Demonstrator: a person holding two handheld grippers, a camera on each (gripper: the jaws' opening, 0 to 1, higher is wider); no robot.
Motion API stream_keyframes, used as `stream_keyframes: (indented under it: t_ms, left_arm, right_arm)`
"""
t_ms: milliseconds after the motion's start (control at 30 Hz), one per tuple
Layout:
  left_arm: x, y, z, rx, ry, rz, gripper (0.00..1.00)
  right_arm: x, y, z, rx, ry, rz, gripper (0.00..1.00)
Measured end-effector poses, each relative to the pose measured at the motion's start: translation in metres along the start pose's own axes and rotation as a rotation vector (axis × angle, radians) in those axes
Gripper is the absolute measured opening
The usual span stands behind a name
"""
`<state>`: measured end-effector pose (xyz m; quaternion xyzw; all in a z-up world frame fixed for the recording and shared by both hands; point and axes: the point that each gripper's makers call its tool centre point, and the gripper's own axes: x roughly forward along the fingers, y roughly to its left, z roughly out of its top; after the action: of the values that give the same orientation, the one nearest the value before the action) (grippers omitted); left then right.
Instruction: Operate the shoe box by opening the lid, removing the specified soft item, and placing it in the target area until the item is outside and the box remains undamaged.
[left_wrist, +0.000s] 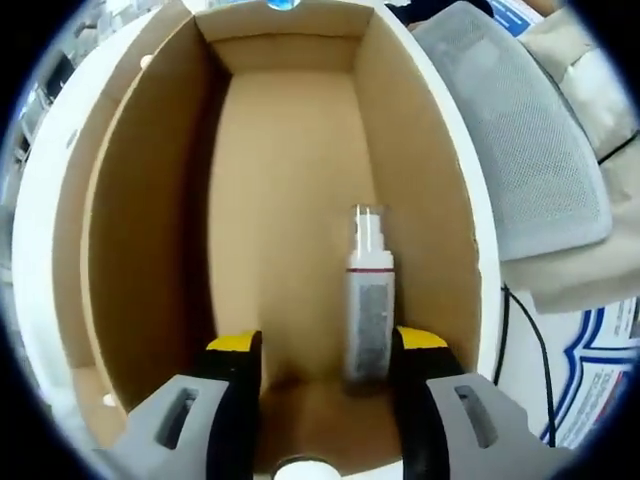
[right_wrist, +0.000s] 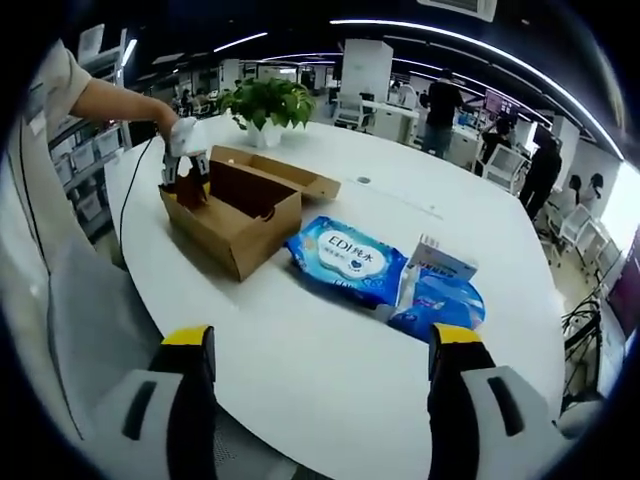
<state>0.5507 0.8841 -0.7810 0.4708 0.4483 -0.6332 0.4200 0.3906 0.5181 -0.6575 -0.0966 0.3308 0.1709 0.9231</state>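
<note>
In the right gripper view, one open cardboard shoe box (right_wrist: 235, 225) stands on the left part of the white table (right_wrist: 330, 370), its lid (right_wrist: 280, 172) folded back flat behind it. The left gripper (right_wrist: 186, 172), held in a person's hand (right_wrist: 165, 115), reaches down into the near-left end of the box. Just right of the box lies one blue pack of wipes (right_wrist: 345, 260), then one small white carton (right_wrist: 435, 268) standing on a second, smaller blue packet (right_wrist: 440, 305) that touches the first. One potted plant (right_wrist: 265, 105) stands beyond the box. The right gripper (right_wrist: 322, 365) hangs over bare tabletop, jaws spread wide with nothing between them.

In the left gripper view, the box interior (left_wrist: 285, 210) holds a single item: one small spray bottle (left_wrist: 368, 300) with a clear cap, standing upright near the right wall. The left gripper (left_wrist: 322, 360) has its jaws parted and the bottle sits just inside the right jaw; whether they touch is hard to judge. A grey mesh chair (left_wrist: 540, 150) shows outside the box on the right. The soft packs lie outside the box on the table.
</note>
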Motion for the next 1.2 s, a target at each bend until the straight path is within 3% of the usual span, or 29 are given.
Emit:
stream_keyframes:
  t_ms: [233, 433, 767, 1000, 1200]
  left_arm:
    - [0.004, 0.004, 0.005, 0.004, -0.016, 0.039, 0.47]
    - [0.004, 0.013, 0.01, -0.029, -0.046, 0.081, 0.27]
    - [0.005, 0.02, 0.009, -0.026, -0.038, 0.11, 0.26]
    - [0.004, 0.019, 0.012, -0.02, -0.074, 0.134, 0.22]
    - [0.0, 0.016, 0.02, -0.069, -0.105, 0.134, 0.19]
  right_arm:
    - [0.001, 0.002, -0.002, 0.003, 0.001, 0.001, 0.82]
    - [0.002, 0.003, 0.001, 0.001, -0.007, 0.001, 0.81]
    - [0.004, 0.004, 0.003, 0.001, -0.018, 0.004, 0.79]
    - [0.004, 0.006, 0.005, 0.002, -0.03, 0.005, 0.78]
    - [0.005, 0.008, 0.005, 0.001, -0.034, 0.01, 0.77]
